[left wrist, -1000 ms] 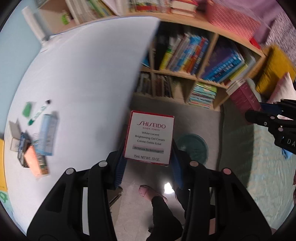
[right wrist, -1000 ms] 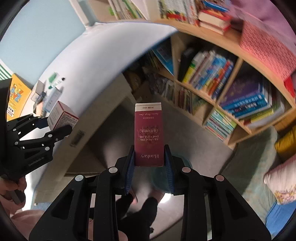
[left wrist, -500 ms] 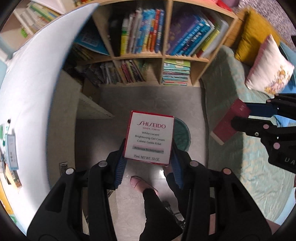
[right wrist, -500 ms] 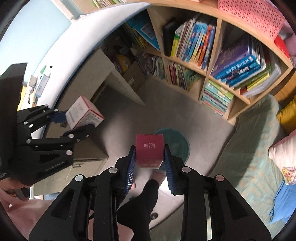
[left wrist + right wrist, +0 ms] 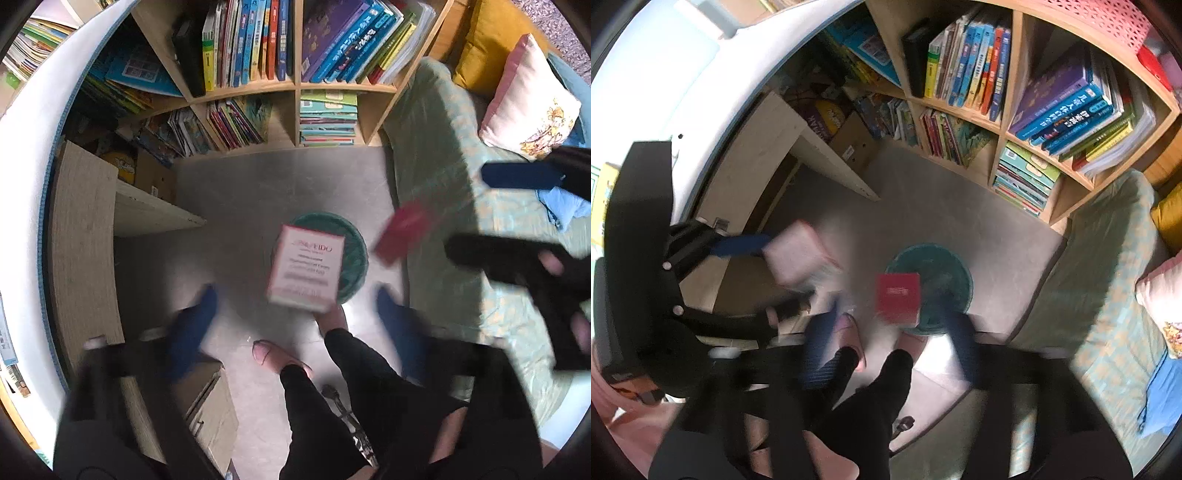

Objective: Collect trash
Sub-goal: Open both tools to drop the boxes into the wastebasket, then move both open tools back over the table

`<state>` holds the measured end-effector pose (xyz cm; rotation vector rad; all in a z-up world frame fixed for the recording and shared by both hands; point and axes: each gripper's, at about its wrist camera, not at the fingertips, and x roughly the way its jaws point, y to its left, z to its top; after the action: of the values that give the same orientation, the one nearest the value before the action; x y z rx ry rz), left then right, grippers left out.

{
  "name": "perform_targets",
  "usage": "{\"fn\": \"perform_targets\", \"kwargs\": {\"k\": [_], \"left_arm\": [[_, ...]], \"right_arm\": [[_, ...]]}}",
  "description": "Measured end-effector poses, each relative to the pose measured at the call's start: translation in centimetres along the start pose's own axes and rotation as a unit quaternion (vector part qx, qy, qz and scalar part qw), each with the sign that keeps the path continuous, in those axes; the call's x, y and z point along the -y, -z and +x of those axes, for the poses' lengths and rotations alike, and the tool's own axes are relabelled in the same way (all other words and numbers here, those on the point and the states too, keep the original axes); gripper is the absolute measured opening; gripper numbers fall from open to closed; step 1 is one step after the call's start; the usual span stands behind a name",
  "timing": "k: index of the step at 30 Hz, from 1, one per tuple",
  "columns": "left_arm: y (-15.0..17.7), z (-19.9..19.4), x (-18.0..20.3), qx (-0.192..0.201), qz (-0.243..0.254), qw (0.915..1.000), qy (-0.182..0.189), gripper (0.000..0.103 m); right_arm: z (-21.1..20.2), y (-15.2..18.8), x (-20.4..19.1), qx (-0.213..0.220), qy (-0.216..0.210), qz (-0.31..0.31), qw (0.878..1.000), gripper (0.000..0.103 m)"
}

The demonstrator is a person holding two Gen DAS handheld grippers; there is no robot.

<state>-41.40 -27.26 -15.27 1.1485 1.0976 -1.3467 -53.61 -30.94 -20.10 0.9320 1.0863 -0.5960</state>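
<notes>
Two boxes hang loose in the air above the green bin, one from each of my tongs, and both views show the drop mid-way.

From the left wrist, my left gripper (image 5: 291,314) has its blue pads spread wide, one either side of the white cream box (image 5: 306,272), neither touching it. That box sits in line with the green bin (image 5: 356,258), covering much of the bin's mouth, so I judge it is aimed well. Right of the bin, the red box (image 5: 400,236) shows as a tilted blur near the bin's rim, with my right gripper's dark fingers further right over the green bedspread (image 5: 443,184).

From the right wrist, my right gripper (image 5: 890,332) is likewise wide apart, pads blurred, gripping nothing. The red box lies over the near-left edge of the bin, partly off the rim as seen here; I cannot tell whether it will fall inside. The white box is a smear well left of the bin, by my left gripper's blue pad.

To do this well I should hold both tongs steady over the bin, keep them spread, and not swing away until both boxes land; my feet stand close beside the bin.
</notes>
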Motion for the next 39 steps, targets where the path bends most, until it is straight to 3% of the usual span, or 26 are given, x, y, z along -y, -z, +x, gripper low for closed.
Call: {"fn": "perform_targets", "kwargs": {"k": [10,24,31,39], "left_arm": [[0.5,0.3,-1.0,-0.011,-0.011,0.9999,0.002,0.090],[2.6,-3.5,-6.1,0.025,-0.107,0.9935,-0.030,0.091],[4.9,-6.4,-10.1,0.053,-0.174,0.9809,-0.068,0.095],[9.3,-9.8,-15.7,0.074,-0.274,0.9529,-0.106,0.095]], "right_arm": [[-0.4,0.0,1.1,0.003,0.006,0.013,1.000,0.078],[-1.0,-3.6,-2.9,0.024,-0.018,-0.065,0.997,0.081],[-1.7,-6.3,-7.6,0.045,-0.049,-0.130,0.989,0.082],[-1.6,-8.9,-15.0,0.044,-0.080,-0.231,0.969,0.082]]}}
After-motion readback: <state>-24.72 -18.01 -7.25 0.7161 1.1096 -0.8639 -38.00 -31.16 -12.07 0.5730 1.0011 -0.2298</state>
